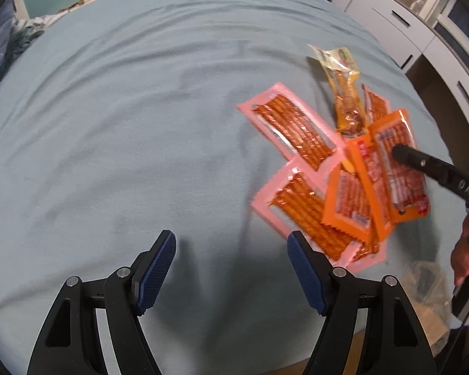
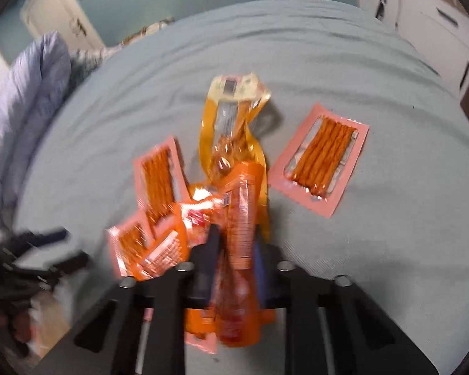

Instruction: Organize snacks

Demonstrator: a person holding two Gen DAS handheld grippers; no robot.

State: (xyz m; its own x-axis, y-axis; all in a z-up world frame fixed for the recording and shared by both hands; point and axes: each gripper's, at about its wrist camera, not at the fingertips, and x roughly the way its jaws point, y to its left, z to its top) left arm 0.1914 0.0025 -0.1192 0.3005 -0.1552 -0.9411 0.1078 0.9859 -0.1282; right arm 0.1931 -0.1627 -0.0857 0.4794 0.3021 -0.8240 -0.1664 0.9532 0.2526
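Snack packets lie in a loose heap on a light blue bedsheet (image 1: pixel 125 109). Two pink packets of orange sticks (image 1: pixel 294 128) (image 1: pixel 300 206) overlap orange packets (image 1: pixel 350 203) and a crumpled yellow packet (image 1: pixel 344 93). My right gripper (image 2: pixel 236 240) is shut on one orange packet (image 2: pixel 240 206), which stands up between the fingers; its black finger (image 1: pixel 422 162) reaches in from the right. A third pink packet (image 2: pixel 322 159) lies apart to the right. My left gripper (image 1: pixel 231 237) hangs open over bare sheet, left of the heap, holding nothing.
White drawers (image 1: pixel 390 15) line the wall beyond the bed's right side. A rumpled quilt (image 2: pixel 25 100) lies at the left. A box with clear plastic (image 1: pixel 428 287) sits off the bed's near right corner, by a person's hand (image 1: pixel 462 250).
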